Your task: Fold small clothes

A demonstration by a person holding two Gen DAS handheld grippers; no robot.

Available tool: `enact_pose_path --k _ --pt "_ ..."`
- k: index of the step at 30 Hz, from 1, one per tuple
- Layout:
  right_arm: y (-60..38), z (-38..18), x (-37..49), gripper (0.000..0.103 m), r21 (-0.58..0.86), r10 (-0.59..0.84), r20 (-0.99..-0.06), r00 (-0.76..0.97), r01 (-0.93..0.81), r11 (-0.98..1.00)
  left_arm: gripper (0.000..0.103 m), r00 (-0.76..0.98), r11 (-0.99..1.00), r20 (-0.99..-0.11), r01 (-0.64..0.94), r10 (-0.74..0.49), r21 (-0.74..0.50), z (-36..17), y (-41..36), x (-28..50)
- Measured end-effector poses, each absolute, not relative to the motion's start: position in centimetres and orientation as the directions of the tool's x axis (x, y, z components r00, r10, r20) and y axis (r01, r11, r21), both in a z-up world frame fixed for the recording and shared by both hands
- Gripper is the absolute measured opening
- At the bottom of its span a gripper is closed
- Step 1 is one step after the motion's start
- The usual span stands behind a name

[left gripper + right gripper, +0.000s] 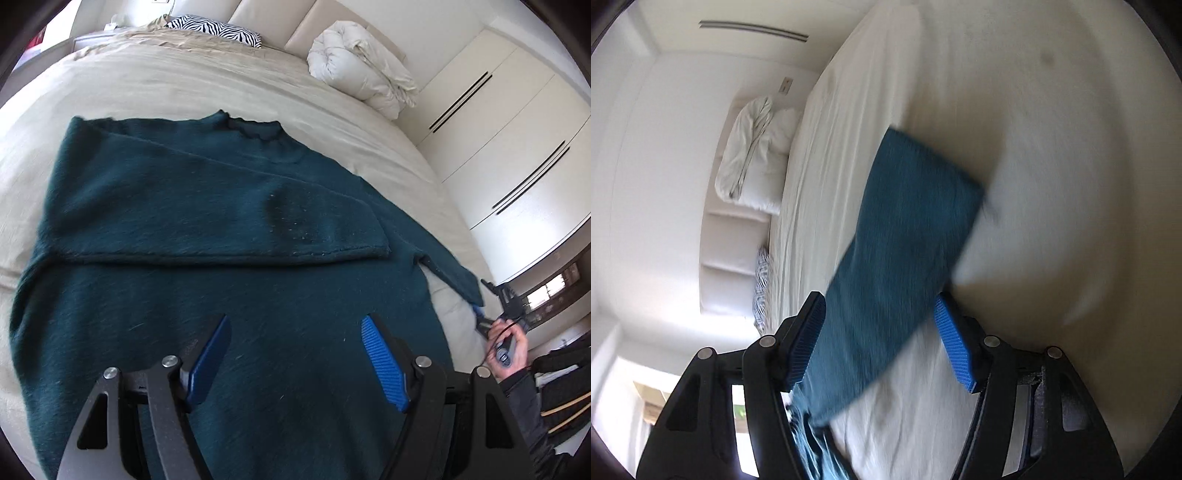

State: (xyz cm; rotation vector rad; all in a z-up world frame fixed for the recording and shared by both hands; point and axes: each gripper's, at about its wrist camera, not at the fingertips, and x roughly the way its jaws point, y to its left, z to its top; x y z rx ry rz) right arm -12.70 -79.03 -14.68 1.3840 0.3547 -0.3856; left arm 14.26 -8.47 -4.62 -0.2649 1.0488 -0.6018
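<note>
A dark teal sweater (184, 206) lies flat on the beige bed (166, 81), neck toward the headboard. One sleeve is folded across its chest. My left gripper (295, 321) hovers open over the sweater's lower body, with nothing between its blue pads. The other sleeve (436, 251) stretches out to the right. There a hand holds my right gripper (482, 319) at the cuff. In the blurred right wrist view, that sleeve (912, 206) runs along the bed between the spread jaws of the right gripper (879, 306). The pads stand apart and do not pinch it.
A rolled white duvet (362, 70) and a zebra-striped pillow (218, 31) sit by the padded headboard. White wardrobe doors (517, 129) stand to the right of the bed. A dark-sleeved arm (535, 417) is at the lower right.
</note>
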Motion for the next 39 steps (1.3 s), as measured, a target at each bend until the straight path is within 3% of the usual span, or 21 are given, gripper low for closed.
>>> enact_pose_path --k 5,7,10,15,20,23,27,30,31,34,35,38,39 --pt "-81.9 -14.2 -10.7 0.016 0.818 -0.100 -0.542 0.834 0.551 0.163 0.075 0.374 0.818 -0.733 0.354 -0.569 -0.454 -3.8 -10.1 14.2" --pt "-81.7 -12.4 -9.6 0.009 0.772 -0.114 -0.577 0.809 0.585 0.249 0.075 0.370 0.809 -0.723 0.349 -0.583 -0.474 -3.8 -10.1 14.4" --pt "-77.7 -7.4 -6.3 0.009 0.630 -0.136 -0.616 0.776 0.589 0.506 0.075 0.365 0.794 -0.707 0.328 -0.606 -0.511 -3.8 -10.2 14.8" --pt "-63.5 -1.0 0.2 0.008 0.367 -0.072 -0.628 0.775 0.376 0.851 0.075 0.366 0.743 -0.648 0.292 -0.668 -0.602 -3.4 -9.7 15.4" --pt "-45.7 -2.2 3.4 0.008 0.072 -0.016 -0.685 0.728 0.089 0.993 0.075 0.327 0.681 -0.603 0.244 -0.728 -0.690 -4.2 -9.6 16.2" --pt "-40.5 -5.8 4.4 0.008 0.064 0.039 -0.745 0.666 0.013 0.998 0.075 0.293 0.662 -0.599 0.218 -0.745 -0.717 -5.1 -10.2 16.6" --pt "-38.2 -9.3 4.6 0.016 0.118 0.088 -0.780 0.619 0.007 0.993 0.084 0.233 0.606 -0.568 0.144 -0.789 -0.783 -7.3 -11.7 17.4" --pt "-38.7 -9.9 3.4 0.052 0.209 0.180 -0.757 0.628 -0.028 0.978 0.087 0.201 0.597 -0.573 0.087 -0.794 -0.797 -8.9 -13.5 17.9" --pt "-39.6 -9.8 2.6 0.070 0.228 0.201 -0.745 0.636 -0.040 0.973 0.088 0.206 0.605 -0.580 0.093 -0.789 -0.791 -8.9 -14.0 17.9" --pt "-39.8 -9.9 -0.9 0.074 0.247 0.215 -0.719 0.661 -0.045 0.968 0.085 0.227 0.644 -0.610 0.120 -0.759 -0.756 -8.7 -15.7 18.2" --pt "-40.1 -10.3 -1.4 0.074 0.262 0.221 -0.723 0.655 -0.037 0.964 0.082 0.234 0.659 -0.623 0.124 -0.746 -0.742 -8.6 -16.1 18.2" --pt "-42.9 -11.1 -2.5 0.074 0.379 0.286 -0.717 0.636 0.011 0.925 0.046 0.230 0.705 -0.670 0.134 -0.706 -0.696 -8.6 -17.3 18.7" --pt "-43.6 -11.2 -2.9 0.074 0.404 0.297 -0.711 0.638 0.024 0.915 0.026 0.223 0.722 -0.689 0.133 -0.690 -0.679 -8.7 -17.6 18.9"
